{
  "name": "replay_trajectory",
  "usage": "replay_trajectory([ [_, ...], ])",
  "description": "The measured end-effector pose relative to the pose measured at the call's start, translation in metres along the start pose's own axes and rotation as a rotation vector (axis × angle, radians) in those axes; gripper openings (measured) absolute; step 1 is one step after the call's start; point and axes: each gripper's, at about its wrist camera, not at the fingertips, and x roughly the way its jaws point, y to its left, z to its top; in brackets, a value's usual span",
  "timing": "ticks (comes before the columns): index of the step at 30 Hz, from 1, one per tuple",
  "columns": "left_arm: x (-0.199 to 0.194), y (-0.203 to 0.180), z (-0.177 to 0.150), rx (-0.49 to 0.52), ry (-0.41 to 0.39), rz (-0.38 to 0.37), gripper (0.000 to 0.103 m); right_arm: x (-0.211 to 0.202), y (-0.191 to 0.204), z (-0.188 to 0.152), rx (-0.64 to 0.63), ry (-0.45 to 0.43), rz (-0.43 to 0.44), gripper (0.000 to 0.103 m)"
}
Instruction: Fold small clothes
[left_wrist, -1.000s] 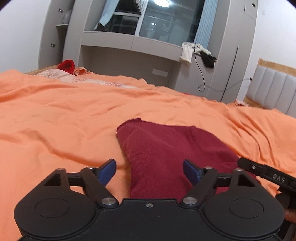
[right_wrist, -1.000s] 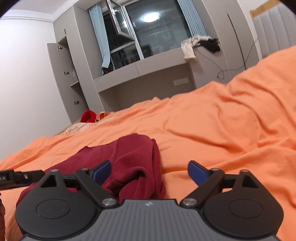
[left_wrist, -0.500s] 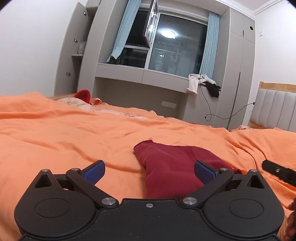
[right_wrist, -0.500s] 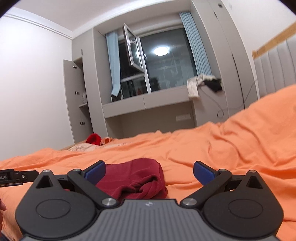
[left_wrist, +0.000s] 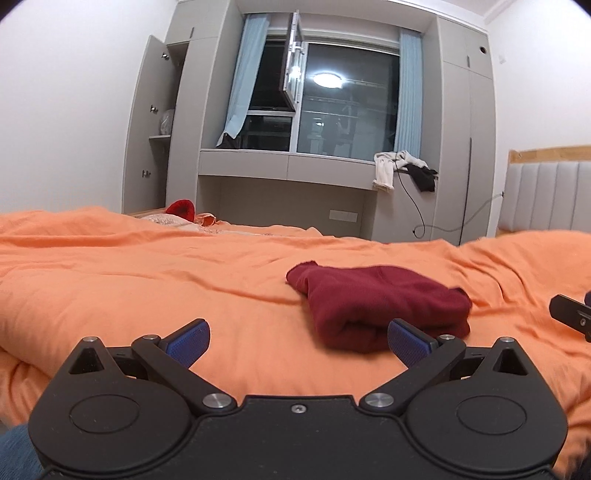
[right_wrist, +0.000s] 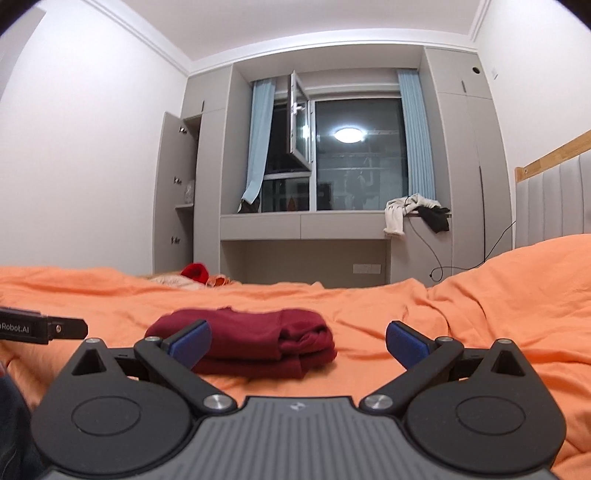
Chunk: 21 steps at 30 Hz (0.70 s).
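Dark red knit, the small garment (left_wrist: 376, 302) lies folded into a thick bundle on the orange bedspread (left_wrist: 147, 280), layers stacked and one corner poking out toward the window side. It sits alone, nothing pressing on it. The left hand-held gripper (left_wrist: 297, 338) hangs low just short of it, jaws spread as wide as they go after opening over the last moment, nothing between the blue pads (left_wrist: 188, 341); the bundle's near edge only shows beyond the right-hand pad. The right hand-held gripper (right_wrist: 297, 341) is likewise spread wide and empty, having just opened too, with the garment lying ahead of its left pad.

To my eye the fold on this piece is finished and both grippers are clear of it. The next move probably calls for fetching another item; a bright red thing (left_wrist: 181, 210) lies at the far edge of the bed. Otherwise, squaring the stray corner needs a light pinch.
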Motion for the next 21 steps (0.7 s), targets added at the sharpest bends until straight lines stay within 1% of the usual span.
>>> replay_trajectory([
  [4, -0.018, 0.002, -0.010, 0.013, 0.000, 0.006, 0.102, -0.012, 0.007, -0.008, -0.021, 0.022, -0.002, 0.103],
  [8, -0.028, 0.006, -0.019, 0.010, 0.019, 0.005, 0.102, -0.017, 0.010, -0.011, -0.026, 0.029, -0.014, 0.103],
  [21, -0.027, 0.007, -0.021, 0.010, 0.025, 0.006, 0.102, -0.013, 0.002, -0.020, 0.004, 0.065, -0.041, 0.103],
])
